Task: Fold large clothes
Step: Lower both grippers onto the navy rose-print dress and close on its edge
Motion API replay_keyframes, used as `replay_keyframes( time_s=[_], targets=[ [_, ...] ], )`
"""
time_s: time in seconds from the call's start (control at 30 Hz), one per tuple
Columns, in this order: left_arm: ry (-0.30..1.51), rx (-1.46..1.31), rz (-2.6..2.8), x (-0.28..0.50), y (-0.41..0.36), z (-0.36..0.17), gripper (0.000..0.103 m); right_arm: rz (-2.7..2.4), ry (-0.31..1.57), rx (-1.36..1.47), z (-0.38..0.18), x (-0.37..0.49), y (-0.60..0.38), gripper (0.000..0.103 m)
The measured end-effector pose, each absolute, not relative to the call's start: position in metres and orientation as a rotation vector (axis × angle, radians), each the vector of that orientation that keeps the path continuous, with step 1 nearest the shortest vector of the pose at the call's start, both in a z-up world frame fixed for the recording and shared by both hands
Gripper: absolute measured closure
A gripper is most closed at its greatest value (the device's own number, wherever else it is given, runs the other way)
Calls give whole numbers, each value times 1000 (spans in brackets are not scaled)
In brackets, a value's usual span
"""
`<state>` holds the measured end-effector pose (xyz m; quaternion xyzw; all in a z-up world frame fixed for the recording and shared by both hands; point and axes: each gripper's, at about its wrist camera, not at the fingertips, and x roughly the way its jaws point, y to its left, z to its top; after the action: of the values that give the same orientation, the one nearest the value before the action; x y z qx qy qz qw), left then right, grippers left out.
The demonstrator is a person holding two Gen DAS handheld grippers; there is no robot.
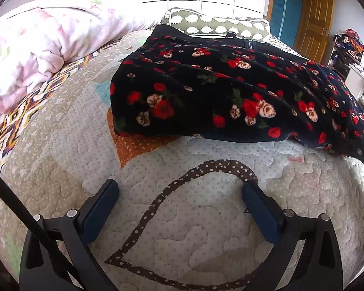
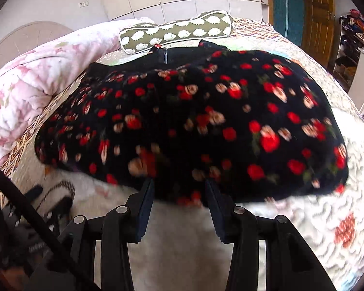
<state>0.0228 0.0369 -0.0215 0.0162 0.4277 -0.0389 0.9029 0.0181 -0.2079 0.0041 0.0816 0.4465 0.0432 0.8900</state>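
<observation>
A black garment with red and cream roses [image 1: 218,92] lies folded on the quilted bedspread [image 1: 182,218]. In the right wrist view the garment [image 2: 194,126] fills the middle, blurred by motion. My left gripper [image 1: 180,189] is open and empty, low over the quilt, a short way in front of the garment's near edge. My right gripper [image 2: 179,189] is open, its fingertips [image 2: 146,189] at the garment's near hem, one on each side of it. I cannot tell whether they touch the cloth.
A rolled pink floral duvet [image 1: 36,55] lies along the left. A green pillow with white hedgehogs [image 1: 216,25] sits behind the garment. A wooden door [image 1: 315,19] and cluttered shelves [image 1: 349,46] stand at the right. The left gripper shows low left in the right wrist view [image 2: 48,201].
</observation>
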Motion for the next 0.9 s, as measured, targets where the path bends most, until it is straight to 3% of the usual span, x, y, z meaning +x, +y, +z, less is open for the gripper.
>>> replay_keyframes(
  time_s=[0.37, 0.43, 0.5, 0.53, 0.73, 0.9],
  targets=[
    [894, 29, -82, 22, 37, -19, 2, 49, 913, 189, 11, -23, -231, 52],
    [930, 30, -89, 18, 37, -12, 14, 42, 912, 192, 12, -26, -237, 52],
    [952, -5, -122, 12, 38, -1, 45, 32, 903, 196, 14, -28, -243, 50],
    [960, -33, -150, 8, 38, 6, 48, 27, 897, 200, 15, -30, -246, 46],
    [862, -71, -231, 3, 23, 61, 48, 22, 879, 249, 11, -33, -261, 43],
    [857, -15, -275, 39, -8, 74, 48, -9, 834, 313, 13, -36, -280, 41]
  ],
)
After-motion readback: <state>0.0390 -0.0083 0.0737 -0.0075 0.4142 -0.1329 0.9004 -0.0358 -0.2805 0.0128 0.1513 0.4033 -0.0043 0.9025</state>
